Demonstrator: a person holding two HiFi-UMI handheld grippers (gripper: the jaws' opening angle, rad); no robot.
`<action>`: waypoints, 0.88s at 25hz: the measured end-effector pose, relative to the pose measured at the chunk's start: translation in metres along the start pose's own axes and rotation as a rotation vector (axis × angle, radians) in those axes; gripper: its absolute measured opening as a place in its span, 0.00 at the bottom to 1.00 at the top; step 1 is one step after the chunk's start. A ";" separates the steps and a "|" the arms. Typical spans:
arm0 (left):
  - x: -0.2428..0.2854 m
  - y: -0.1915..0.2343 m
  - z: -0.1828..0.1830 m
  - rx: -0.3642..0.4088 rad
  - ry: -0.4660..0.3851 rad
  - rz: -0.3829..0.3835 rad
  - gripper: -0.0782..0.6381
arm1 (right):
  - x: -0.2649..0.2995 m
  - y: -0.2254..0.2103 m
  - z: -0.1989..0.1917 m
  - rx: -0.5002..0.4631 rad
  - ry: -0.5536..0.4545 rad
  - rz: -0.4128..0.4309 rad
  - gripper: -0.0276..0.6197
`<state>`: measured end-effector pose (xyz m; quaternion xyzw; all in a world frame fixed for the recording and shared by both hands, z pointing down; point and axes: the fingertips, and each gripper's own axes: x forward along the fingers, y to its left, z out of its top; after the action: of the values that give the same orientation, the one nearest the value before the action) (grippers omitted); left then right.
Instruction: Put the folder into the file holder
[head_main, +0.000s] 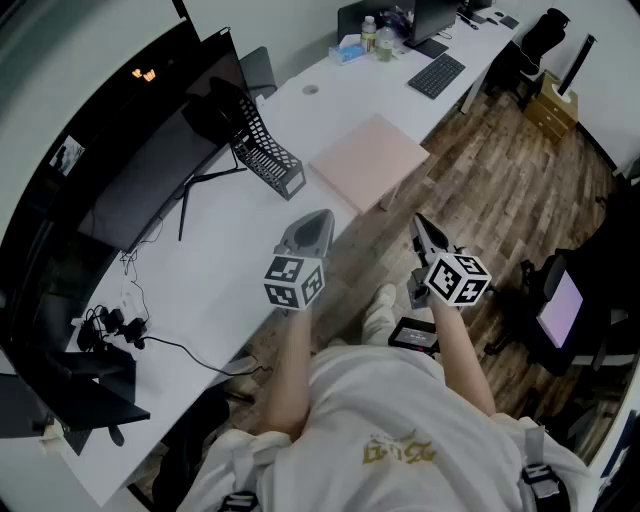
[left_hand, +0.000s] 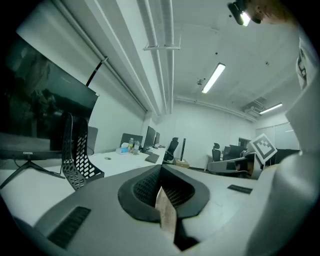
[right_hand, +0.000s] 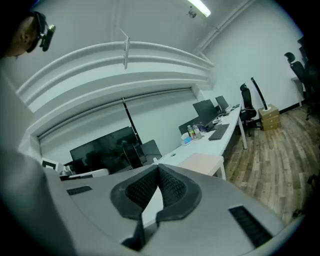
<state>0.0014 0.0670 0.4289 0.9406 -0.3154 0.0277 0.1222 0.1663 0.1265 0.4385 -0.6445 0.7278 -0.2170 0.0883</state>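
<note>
Left gripper and right gripper: jaws pressed together, nothing between them.
The head view shows the pink folder flat at the desk edge beside the mesh file holder. The left gripper view catches only the holder, and the right gripper view shows the folder.

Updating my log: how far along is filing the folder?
Done: nothing; the pink folder lies flat on the desk, outside the file holder. In hand: nothing; left gripper and right gripper are shut, empty. Left: pick up the folder, slot it in.
</note>
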 end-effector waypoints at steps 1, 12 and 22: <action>0.000 0.001 -0.001 -0.003 0.002 0.000 0.13 | 0.000 -0.001 -0.001 0.008 0.000 -0.002 0.06; 0.002 0.007 -0.011 -0.085 0.010 -0.048 0.17 | 0.004 -0.004 -0.010 0.143 -0.010 0.043 0.06; 0.045 0.014 -0.039 -0.193 0.103 -0.097 0.59 | 0.009 -0.043 -0.025 0.350 0.017 0.037 0.49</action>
<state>0.0299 0.0390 0.4751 0.9360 -0.2639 0.0398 0.2295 0.1938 0.1195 0.4804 -0.6041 0.6912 -0.3442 0.1970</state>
